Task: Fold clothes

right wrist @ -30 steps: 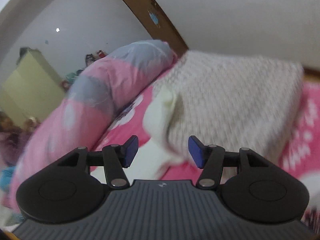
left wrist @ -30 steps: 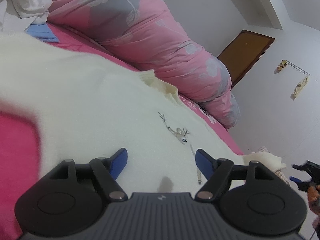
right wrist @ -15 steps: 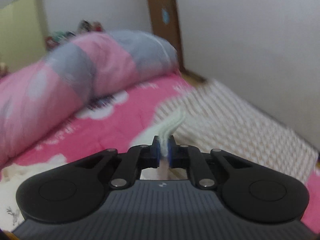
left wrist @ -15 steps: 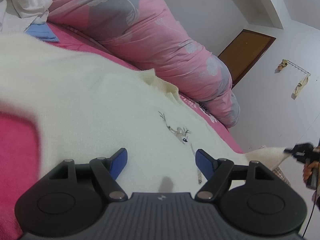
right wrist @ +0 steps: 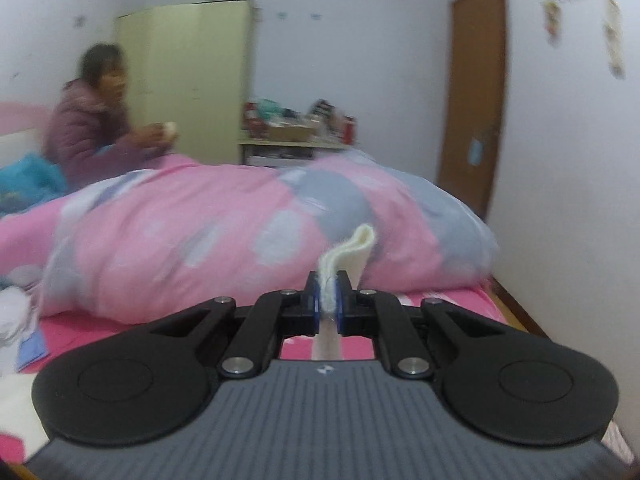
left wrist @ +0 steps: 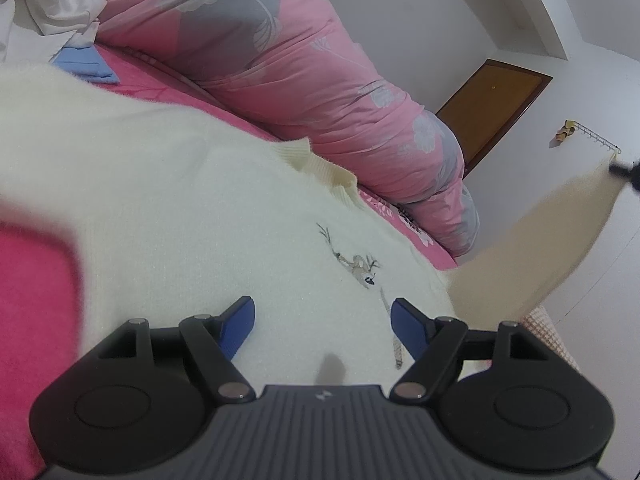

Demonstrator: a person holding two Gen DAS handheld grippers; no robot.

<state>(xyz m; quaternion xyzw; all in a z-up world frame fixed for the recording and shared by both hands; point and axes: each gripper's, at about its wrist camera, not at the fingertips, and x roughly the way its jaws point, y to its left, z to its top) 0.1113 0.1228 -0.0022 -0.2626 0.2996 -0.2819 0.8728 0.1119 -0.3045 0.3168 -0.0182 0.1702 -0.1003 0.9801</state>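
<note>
A cream knit sweater (left wrist: 168,200) with a small deer motif lies spread on the pink bed. My left gripper (left wrist: 322,320) is open, hovering just over the sweater's front, holding nothing. My right gripper (right wrist: 328,300) is shut on the cuff of the sweater's sleeve (right wrist: 352,250), which sticks up between the pads. In the left wrist view that sleeve (left wrist: 540,248) is stretched up and to the right, with the right gripper (left wrist: 626,170) at its end.
A rolled pink and grey duvet (left wrist: 300,80) lies along the far side of the bed. White and blue clothes (left wrist: 72,28) are piled at top left. A person (right wrist: 96,120) sits beyond the duvet. A wardrobe (right wrist: 192,80) and brown door (right wrist: 476,92) stand behind.
My right gripper closed on the sleeve cuff and lifted it up high, stretching the sleeve off the bed. My left gripper stayed still and open.
</note>
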